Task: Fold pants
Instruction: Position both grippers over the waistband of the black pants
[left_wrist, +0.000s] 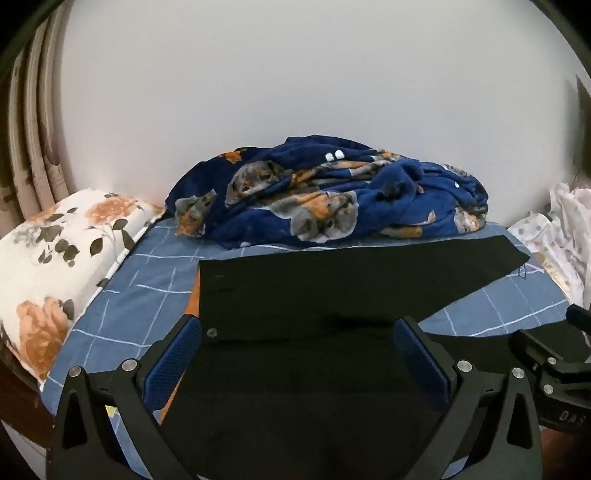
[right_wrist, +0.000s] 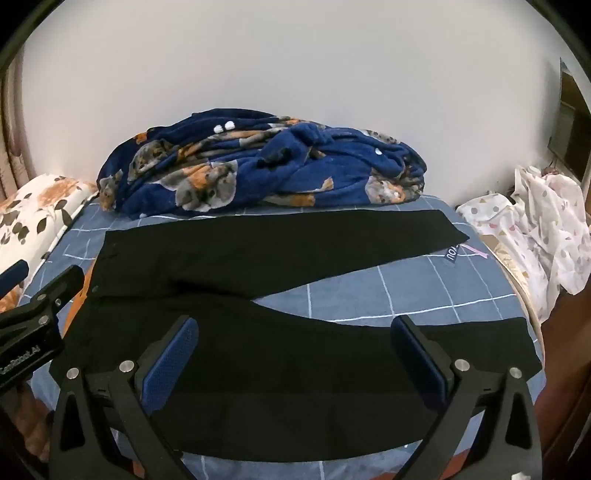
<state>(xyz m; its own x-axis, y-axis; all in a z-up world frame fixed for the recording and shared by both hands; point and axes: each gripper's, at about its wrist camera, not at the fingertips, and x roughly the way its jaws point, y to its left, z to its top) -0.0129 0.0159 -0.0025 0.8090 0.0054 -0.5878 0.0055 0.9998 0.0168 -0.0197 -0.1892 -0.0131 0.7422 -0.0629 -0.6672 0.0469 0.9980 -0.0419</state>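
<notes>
Black pants (right_wrist: 258, 251) lie flat on the blue checked bedsheet (right_wrist: 406, 288), waistband to the left and the two legs spread apart toward the right. In the right wrist view my right gripper (right_wrist: 294, 321) hovers open above the near leg (right_wrist: 295, 369), nothing between its blue pads (right_wrist: 173, 365). My left gripper (left_wrist: 298, 321) is also open, over the waist end of the pants (left_wrist: 332, 280), with its pads clear of the cloth. Each gripper shows at the edge of the other's view: the right gripper (left_wrist: 546, 369) and the left gripper (right_wrist: 37, 321).
A crumpled navy blanket (right_wrist: 258, 166) with orange and grey flowers is heaped against the white wall behind the pants. A floral pillow (left_wrist: 55, 258) lies at the left, white dotted cloth (right_wrist: 535, 229) at the right. The bed's wooden edge (right_wrist: 565, 350) runs along the right.
</notes>
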